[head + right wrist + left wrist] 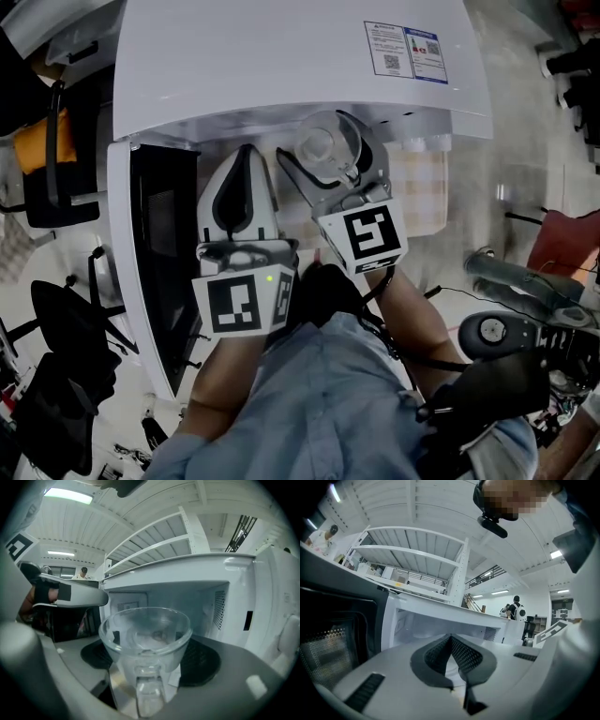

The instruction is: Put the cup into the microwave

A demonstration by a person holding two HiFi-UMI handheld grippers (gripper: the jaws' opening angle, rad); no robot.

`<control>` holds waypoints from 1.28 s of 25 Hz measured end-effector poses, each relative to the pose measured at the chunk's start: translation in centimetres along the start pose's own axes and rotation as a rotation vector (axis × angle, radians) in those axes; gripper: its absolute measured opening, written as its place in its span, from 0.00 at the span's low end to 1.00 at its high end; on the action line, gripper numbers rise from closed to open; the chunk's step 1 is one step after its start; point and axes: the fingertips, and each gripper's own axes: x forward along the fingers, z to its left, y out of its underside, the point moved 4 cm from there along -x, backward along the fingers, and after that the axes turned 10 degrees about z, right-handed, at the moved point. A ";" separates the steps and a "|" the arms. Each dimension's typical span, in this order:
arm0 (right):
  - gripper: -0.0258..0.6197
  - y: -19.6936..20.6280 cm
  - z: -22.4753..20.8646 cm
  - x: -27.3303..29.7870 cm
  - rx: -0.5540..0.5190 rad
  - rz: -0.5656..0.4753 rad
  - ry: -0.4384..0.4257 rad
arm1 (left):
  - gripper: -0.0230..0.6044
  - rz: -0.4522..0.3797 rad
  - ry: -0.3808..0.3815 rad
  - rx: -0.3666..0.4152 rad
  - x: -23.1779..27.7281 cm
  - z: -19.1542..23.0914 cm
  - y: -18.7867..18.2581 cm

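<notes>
A clear glass cup (328, 150) with a handle sits between the jaws of my right gripper (330, 167), which is shut on it. In the right gripper view the cup (145, 632) hangs just in front of the open white microwave (220, 597), its handle toward the camera. The microwave (281, 66) fills the top of the head view, with its dark-windowed door (159, 262) swung open to the left. My left gripper (246, 155) is beside the cup on the left, shut with nothing in it. From the left gripper view the cavity (436, 623) lies ahead and the door (328, 634) at left.
A black chair (52, 178) stands at the left of the microwave and a red seat (567, 244) at the right. Black gear and cables (497, 333) lie at lower right. A person (515, 609) stands far off in the room.
</notes>
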 end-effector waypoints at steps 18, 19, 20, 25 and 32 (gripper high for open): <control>0.63 -1.1 -0.9 3.5 -0.018 0.018 -0.026 | 0.05 0.014 -0.018 0.008 1.8 1.0 0.4; 0.63 -1.2 -0.9 3.6 -0.021 0.017 -0.030 | 0.05 0.013 -0.018 0.008 1.9 1.0 0.4; 0.63 -1.3 -1.0 3.8 -0.024 0.018 -0.034 | 0.05 0.014 -0.017 0.008 2.0 1.0 0.4; 0.63 -1.9 -1.1 4.8 -0.025 0.015 -0.048 | 0.05 0.027 -0.020 0.001 2.4 1.3 0.4; 0.63 -2.6 -1.2 6.4 -0.038 0.020 -0.064 | 0.05 0.029 -0.036 -0.010 3.1 2.2 0.3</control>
